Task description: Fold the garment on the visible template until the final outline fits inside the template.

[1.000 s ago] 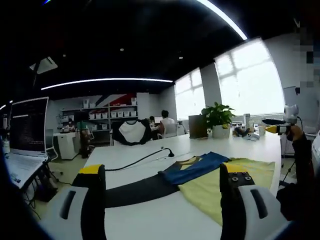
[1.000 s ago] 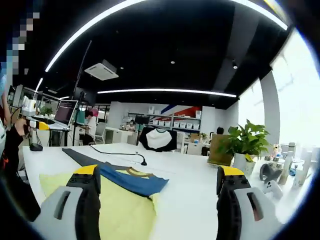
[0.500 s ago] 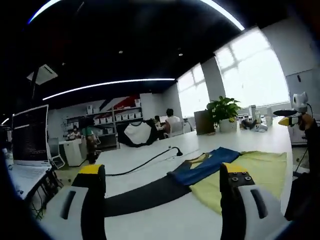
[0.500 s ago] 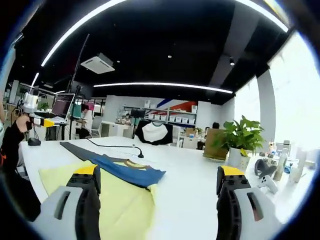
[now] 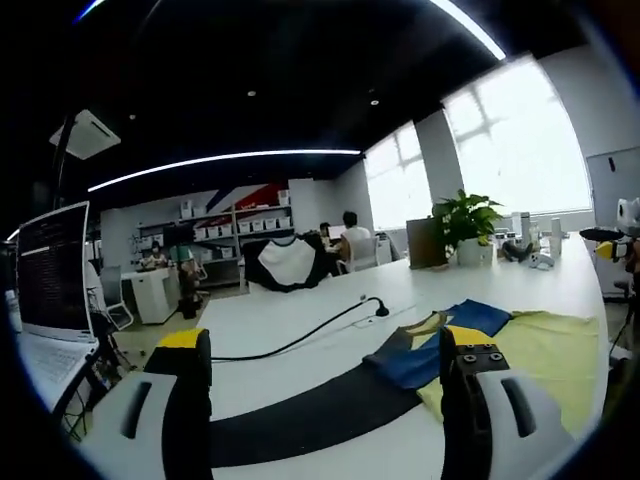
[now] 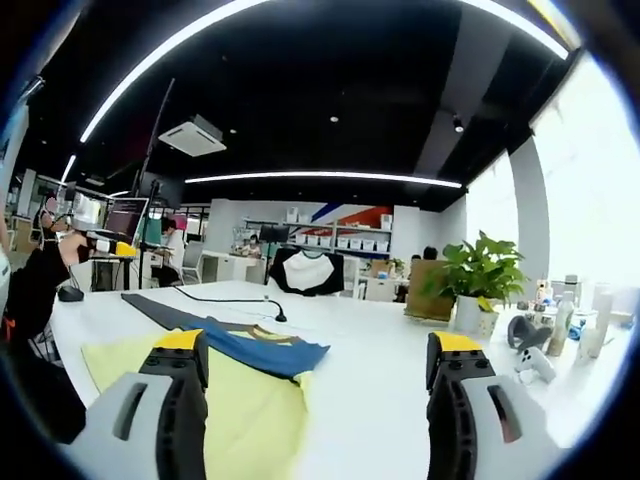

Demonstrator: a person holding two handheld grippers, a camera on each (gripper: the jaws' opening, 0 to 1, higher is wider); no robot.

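Holding both grippers, left gripper (image 5: pixel 325 400) and right gripper (image 6: pixel 310 400), with fingers wide and empty, I see the yellow-and-blue garment (image 6: pixel 245 385) lying loosely bunched on the white worktop (image 6: pixel 390 370). Beyond the garment, a dark template strip (image 5: pixel 320 410). Folding seems barely begun.

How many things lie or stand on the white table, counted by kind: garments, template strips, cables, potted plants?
Yellow garment with blue sleeve: 1
Long dark template strip: 1
Black cable with round end: 1
Green potted plant in white pot: 1
Total: 4
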